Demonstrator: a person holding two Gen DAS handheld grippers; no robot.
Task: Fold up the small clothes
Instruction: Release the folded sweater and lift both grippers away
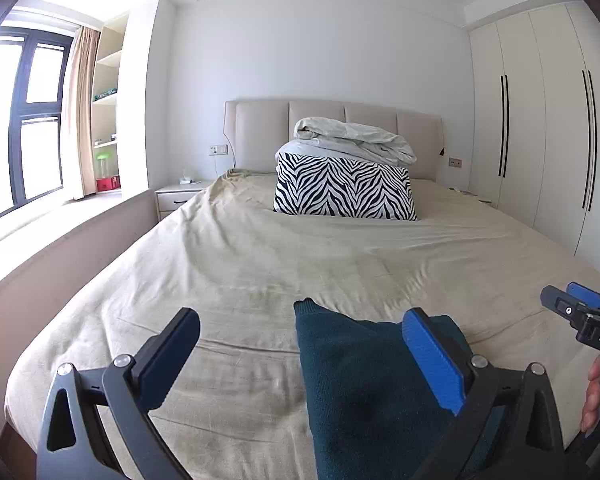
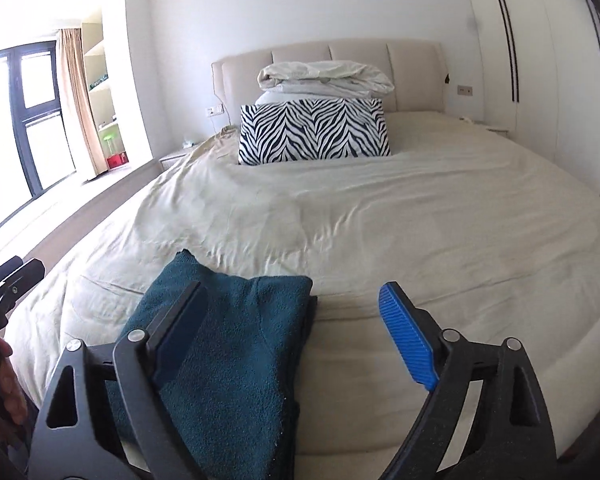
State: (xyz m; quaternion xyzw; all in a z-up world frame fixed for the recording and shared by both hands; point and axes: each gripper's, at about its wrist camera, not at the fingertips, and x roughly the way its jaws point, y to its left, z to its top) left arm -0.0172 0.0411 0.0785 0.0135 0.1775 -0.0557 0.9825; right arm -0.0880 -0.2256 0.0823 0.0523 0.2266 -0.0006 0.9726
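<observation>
Beige bedsheet [image 2: 420, 240] is carrying a folded teal garment [image 2: 236, 360] at its near edge. Left gripper [image 1: 304, 356] and right gripper [image 2: 292, 332] are hanging above it, released, empty. Judgement: square the edges before stacking. Zebra pillow [image 1: 344, 188] is sitting far back.

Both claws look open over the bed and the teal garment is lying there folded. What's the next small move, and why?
Probably draw both claws back and leave it. The teal garment lies on the bed sheet as a layered rectangle with a clean folded edge. The left claw and right claw stand wide open with nothing pinched, so another grasp would likely only disturb the fold.
</observation>
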